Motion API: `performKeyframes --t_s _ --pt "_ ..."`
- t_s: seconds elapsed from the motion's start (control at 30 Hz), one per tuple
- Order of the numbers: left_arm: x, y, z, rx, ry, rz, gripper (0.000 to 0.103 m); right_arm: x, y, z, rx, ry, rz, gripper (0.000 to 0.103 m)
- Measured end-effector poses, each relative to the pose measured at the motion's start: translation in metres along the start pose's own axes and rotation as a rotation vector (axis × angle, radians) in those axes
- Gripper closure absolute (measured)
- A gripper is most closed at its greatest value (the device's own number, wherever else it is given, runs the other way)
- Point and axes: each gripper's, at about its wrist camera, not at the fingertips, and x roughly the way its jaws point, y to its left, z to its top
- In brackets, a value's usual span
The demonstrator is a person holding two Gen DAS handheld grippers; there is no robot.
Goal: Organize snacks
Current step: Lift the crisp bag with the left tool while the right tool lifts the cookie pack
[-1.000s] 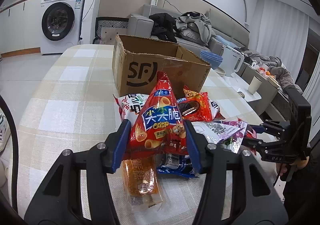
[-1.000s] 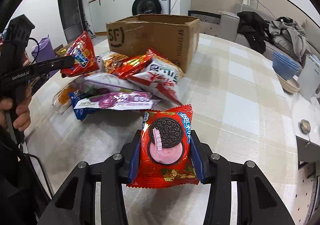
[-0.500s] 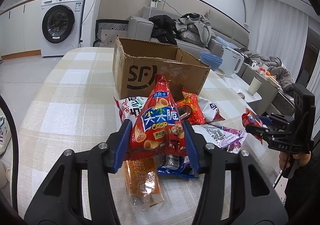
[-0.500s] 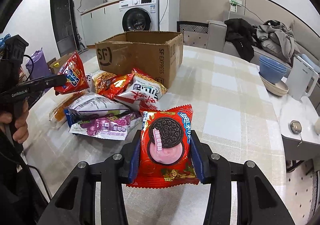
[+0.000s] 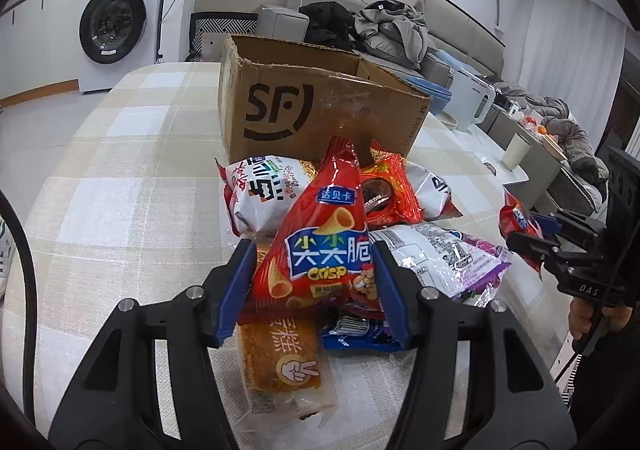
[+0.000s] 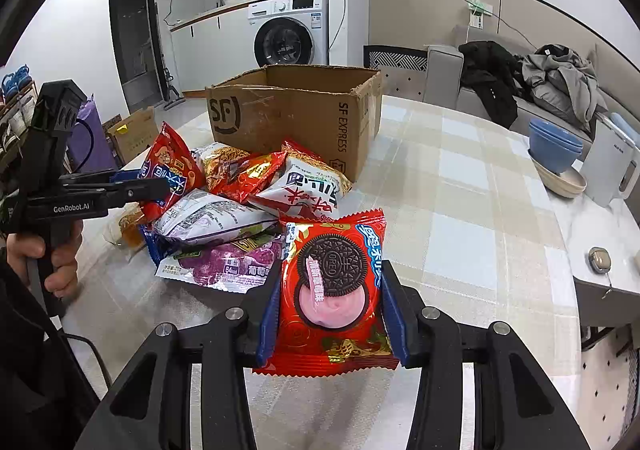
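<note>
Holding one packet per gripper, both lifted clear of the pile, presumably so each can be carried to the SF cardboard box (image 5: pixel 320 105) at upper centre of both views

Left gripper (image 5: pixel 314 282): blue pads either side of a red corn-crisp bag (image 5: pixel 324 246), held upright by its lower half. Jaws have just been opening a little, yet the bag remains between them and looks pinched; grip may be loosening, so slip is possible

Right gripper (image 6: pixel 330 304): narrow, clamped on a red Oreo packet (image 6: pixel 334 290), face toward the camera, flat and upright, centre of frame

Box stands open-topped on the checked surface (image 6: pixel 460 185), just behind the heap; open top suits dropping packets in from above (judgement)

Count, loose packets on the surface:
- white-and-red bag (image 6: pixel 310 185): 1
- silver-and-purple grape packet (image 6: pixel 224 262): 1
- red Oreo packet lying in the heap (image 5: pixel 386 189): 1
- cake bar in clear wrap (image 5: pixel 280 354): 1
- blue packet (image 5: pixel 352 334), mostly hidden: 1
- noodle-print bag (image 6: pixel 220 161): 1; may be more beneath, cannot tell

Held: 2. Box: 1. Stacked blue bowls (image 6: pixel 554 145) at right, at least 2
</note>
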Motion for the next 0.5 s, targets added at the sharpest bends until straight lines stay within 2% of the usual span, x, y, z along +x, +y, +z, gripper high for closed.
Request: performKeyframes --t_s 0.17,0.5 --pt "-0.005 -0.004 -0.001 0.018 -0.033 -0.003 0.058 -0.004 0.004 0.002 -0.005 -0.016 0.005 0.058" --pt "-0.034 -0.003 0.008 0.008 -0.104 -0.004 0.058 -0.016 0.020 0.009 -0.016 -0.085 0.048 0.058"
